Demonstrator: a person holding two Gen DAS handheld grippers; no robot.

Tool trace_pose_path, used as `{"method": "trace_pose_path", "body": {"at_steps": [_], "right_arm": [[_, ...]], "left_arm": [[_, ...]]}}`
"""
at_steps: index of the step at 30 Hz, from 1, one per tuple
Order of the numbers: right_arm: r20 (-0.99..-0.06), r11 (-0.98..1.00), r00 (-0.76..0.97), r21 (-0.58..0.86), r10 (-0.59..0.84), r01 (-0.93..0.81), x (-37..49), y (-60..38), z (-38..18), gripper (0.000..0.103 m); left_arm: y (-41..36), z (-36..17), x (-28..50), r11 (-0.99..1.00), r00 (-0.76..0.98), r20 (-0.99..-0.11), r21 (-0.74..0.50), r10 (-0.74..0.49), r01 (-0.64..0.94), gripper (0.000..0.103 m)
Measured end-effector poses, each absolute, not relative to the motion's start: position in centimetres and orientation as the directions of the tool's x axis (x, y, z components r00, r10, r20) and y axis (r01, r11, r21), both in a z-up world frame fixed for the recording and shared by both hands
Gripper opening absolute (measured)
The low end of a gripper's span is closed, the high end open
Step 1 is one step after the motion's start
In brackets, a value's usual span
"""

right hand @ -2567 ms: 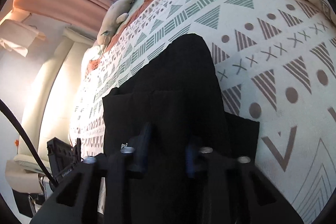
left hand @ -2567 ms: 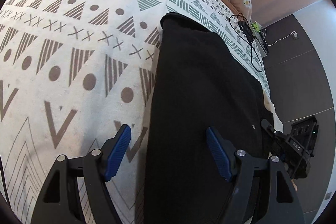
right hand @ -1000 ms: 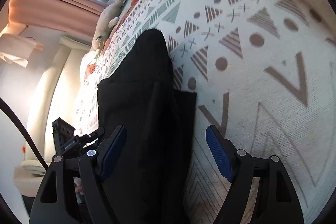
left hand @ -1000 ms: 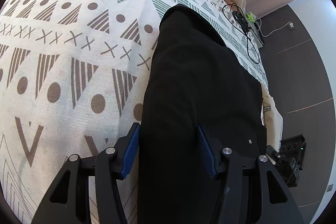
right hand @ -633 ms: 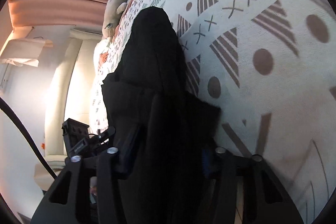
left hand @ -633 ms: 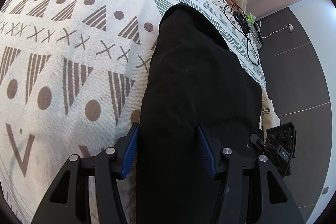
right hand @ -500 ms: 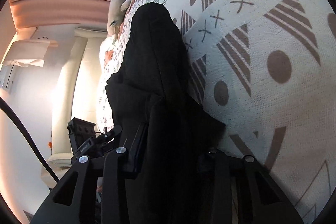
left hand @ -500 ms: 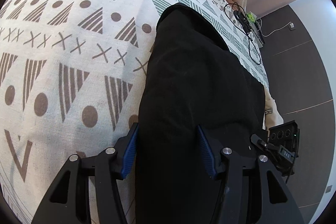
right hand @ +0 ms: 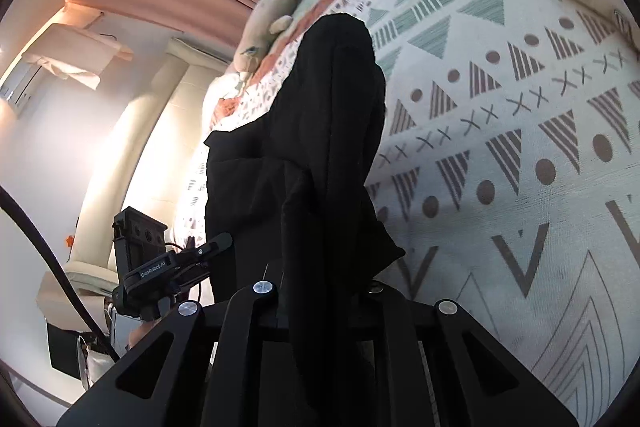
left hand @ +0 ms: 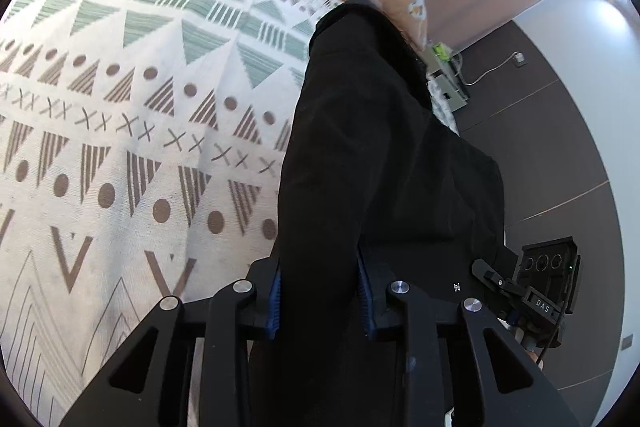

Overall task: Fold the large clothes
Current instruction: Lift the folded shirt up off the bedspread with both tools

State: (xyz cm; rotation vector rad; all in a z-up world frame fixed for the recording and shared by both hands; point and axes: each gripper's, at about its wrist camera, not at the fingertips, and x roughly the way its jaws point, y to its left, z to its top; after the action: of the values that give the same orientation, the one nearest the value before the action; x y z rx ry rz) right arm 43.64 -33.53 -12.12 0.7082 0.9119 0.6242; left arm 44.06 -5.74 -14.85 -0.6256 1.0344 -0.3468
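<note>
Though cloth hides right gripper [right hand: 324, 307] pads, both probably closing on black garment [left hand: 384, 155]; left gripper [left hand: 320, 293] too.

The black garment [left hand: 384, 163] is up off the patterned bedspread [left hand: 132, 131] at its near end, plain dark cloth bunched into a thick vertical fold. Its far end still lies on the bed, stretching away. From the right wrist view the black garment [right hand: 332, 131] hangs in draped folds.
</note>
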Motion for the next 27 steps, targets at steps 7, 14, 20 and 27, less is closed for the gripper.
{"method": "trace_pose_path", "body": {"at_steps": [7, 14, 20, 27], "right_arm": [[-0.428, 0.622, 0.54, 0.745, 0.724, -0.243, 40.0, -34.6, -7.2, 0.01], [-0.394, 0.646, 0.603, 0.711, 0.693, -0.277, 34.9, -37.7, -3.2, 0.01], [-0.38, 0.674, 0.651, 0.682, 0.657, -0.283, 30.3, -40.4, 0.0, 0.01], [-0.369, 0.71, 0.706, 0.651, 0.604, -0.268, 24.2, -44.0, 3.5, 0.01]], "left_arm": [[-6.2, -9.9, 40.8, 0.764, 0.53, -0.627, -0.642, -0.571, 0.063, 0.031], [-8.3, -5.3, 38.5, 0.749, 0.545, -0.579, -0.646, -0.607, 0.149, 0.031], [-10.7, -2.3, 36.7, 0.73, 0.536, -0.549, -0.652, -0.642, 0.206, 0.031], [-14.5, 0.6, 34.7, 0.695, 0.509, -0.514, -0.667, -0.69, 0.269, 0.031]]}}
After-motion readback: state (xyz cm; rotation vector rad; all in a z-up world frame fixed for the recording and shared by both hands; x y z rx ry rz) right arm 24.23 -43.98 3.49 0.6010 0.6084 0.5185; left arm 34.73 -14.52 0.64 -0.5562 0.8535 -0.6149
